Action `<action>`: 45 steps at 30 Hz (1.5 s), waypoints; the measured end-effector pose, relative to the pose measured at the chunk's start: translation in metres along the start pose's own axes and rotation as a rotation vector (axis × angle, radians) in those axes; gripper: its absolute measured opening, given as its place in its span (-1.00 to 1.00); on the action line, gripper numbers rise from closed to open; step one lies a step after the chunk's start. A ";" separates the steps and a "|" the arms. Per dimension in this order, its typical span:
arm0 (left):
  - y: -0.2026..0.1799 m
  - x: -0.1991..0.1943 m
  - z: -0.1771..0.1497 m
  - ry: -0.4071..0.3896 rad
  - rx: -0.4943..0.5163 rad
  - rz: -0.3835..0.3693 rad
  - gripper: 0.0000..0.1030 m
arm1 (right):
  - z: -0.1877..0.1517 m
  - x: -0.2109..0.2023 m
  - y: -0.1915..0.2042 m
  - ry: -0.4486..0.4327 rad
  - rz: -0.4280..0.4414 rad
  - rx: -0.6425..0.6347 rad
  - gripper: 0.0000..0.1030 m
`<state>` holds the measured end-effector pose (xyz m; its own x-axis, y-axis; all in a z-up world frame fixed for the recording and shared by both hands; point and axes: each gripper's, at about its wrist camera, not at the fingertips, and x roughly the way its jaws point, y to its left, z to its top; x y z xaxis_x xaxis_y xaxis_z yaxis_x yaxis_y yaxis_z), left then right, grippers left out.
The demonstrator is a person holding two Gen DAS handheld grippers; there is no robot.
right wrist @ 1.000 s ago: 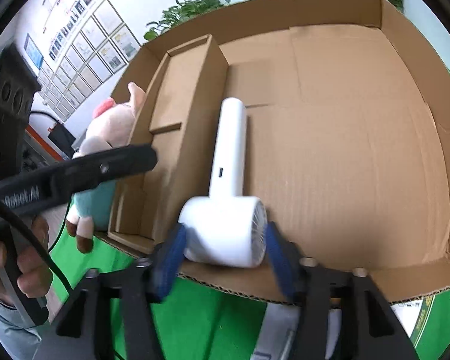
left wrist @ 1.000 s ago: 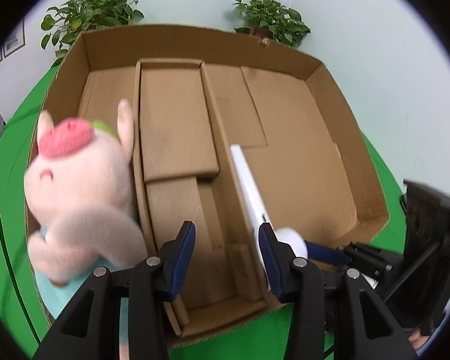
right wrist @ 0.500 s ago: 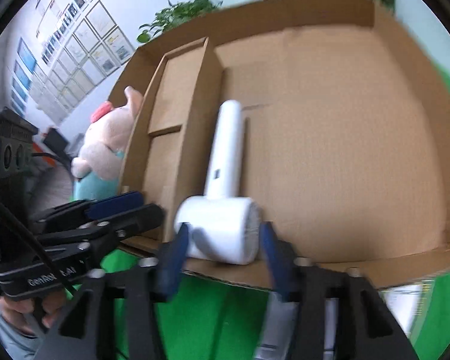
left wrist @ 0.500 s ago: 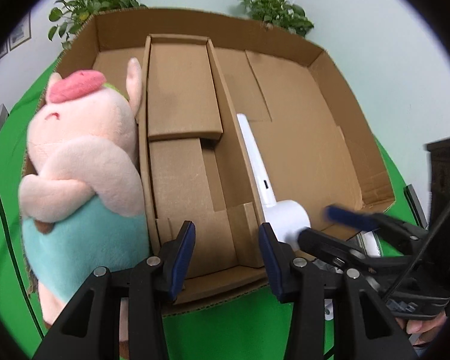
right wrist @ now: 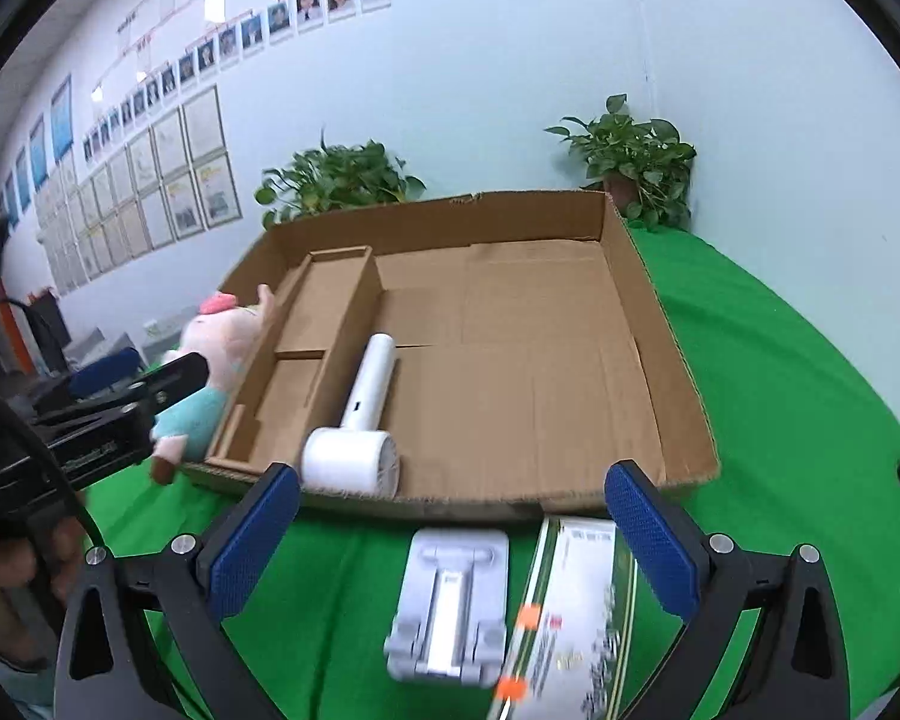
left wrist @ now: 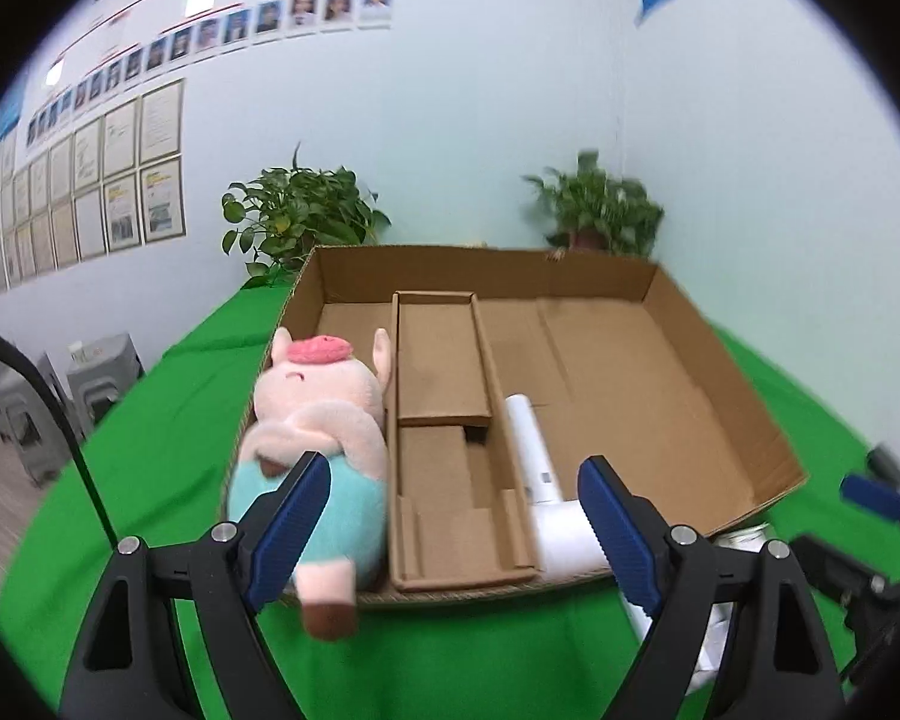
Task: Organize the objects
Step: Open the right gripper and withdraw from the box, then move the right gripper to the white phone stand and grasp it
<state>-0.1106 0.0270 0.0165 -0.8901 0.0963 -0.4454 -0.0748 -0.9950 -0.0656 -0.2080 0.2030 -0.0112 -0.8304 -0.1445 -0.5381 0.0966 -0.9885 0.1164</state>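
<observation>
A shallow cardboard box (left wrist: 720,384) (right wrist: 648,324) lies on the green table. A pink plush pig (left wrist: 315,438) (right wrist: 216,360) in a teal outfit lies in its left compartment, one foot over the front edge. A white hair dryer (left wrist: 546,480) (right wrist: 360,426) lies in the big compartment beside the divider. My left gripper (left wrist: 453,531) is open and empty, in front of the box. My right gripper (right wrist: 450,546) is open and empty above a white phone stand (right wrist: 450,600) and a green-and-white box (right wrist: 576,612) on the table.
A long cardboard insert (left wrist: 444,414) (right wrist: 306,354) divides the box. Two potted plants (left wrist: 300,210) (right wrist: 636,156) stand behind it by the wall. The green cloth (right wrist: 780,360) extends to the right of the box.
Both grippers have opened wide and pulled back and up from the box. The right one let go of the hair dryer, which stays in the box. The pig lies in the left compartment.
</observation>
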 end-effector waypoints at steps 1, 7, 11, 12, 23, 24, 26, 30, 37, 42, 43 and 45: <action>0.001 -0.007 -0.004 -0.012 -0.013 -0.002 0.65 | -0.006 -0.009 -0.004 0.000 0.013 -0.007 0.99; -0.008 -0.028 -0.017 -0.027 0.002 0.052 0.65 | -0.047 -0.040 -0.005 0.029 0.068 -0.065 0.99; -0.011 -0.038 -0.016 -0.041 0.017 0.083 0.65 | -0.063 -0.045 -0.007 0.046 0.136 -0.030 0.99; -0.012 -0.041 -0.017 -0.041 0.020 0.088 0.65 | -0.067 -0.047 -0.006 0.046 0.137 -0.038 0.99; -0.004 -0.051 -0.021 -0.052 0.001 0.041 -0.06 | -0.076 -0.066 0.002 0.027 0.149 -0.070 0.48; -0.004 -0.048 -0.022 -0.034 0.007 0.021 -0.27 | -0.078 -0.064 0.006 0.036 0.145 -0.084 0.44; -0.004 -0.041 -0.024 0.006 0.008 0.008 -0.38 | -0.081 -0.062 0.010 0.043 0.146 -0.098 0.47; 0.003 -0.034 -0.029 0.017 -0.051 -0.042 0.67 | -0.087 -0.051 0.021 0.079 0.179 -0.115 0.99; 0.000 -0.009 -0.038 0.138 -0.056 -0.105 0.69 | -0.110 -0.024 0.043 0.233 0.368 -0.129 0.99; -0.006 0.004 -0.050 0.207 -0.063 -0.171 0.68 | -0.127 -0.004 0.038 0.315 0.302 -0.123 0.99; -0.007 0.005 -0.052 0.214 -0.061 -0.180 0.68 | -0.127 -0.004 0.031 0.306 0.259 -0.126 0.99; -0.011 0.007 -0.055 0.225 -0.056 -0.211 0.68 | -0.127 -0.001 0.015 0.314 0.194 -0.112 0.99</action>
<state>-0.0914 0.0405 -0.0350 -0.7349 0.3099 -0.6032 -0.2172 -0.9502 -0.2236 -0.1362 0.1825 -0.1149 -0.5844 -0.3187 -0.7463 0.3092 -0.9377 0.1583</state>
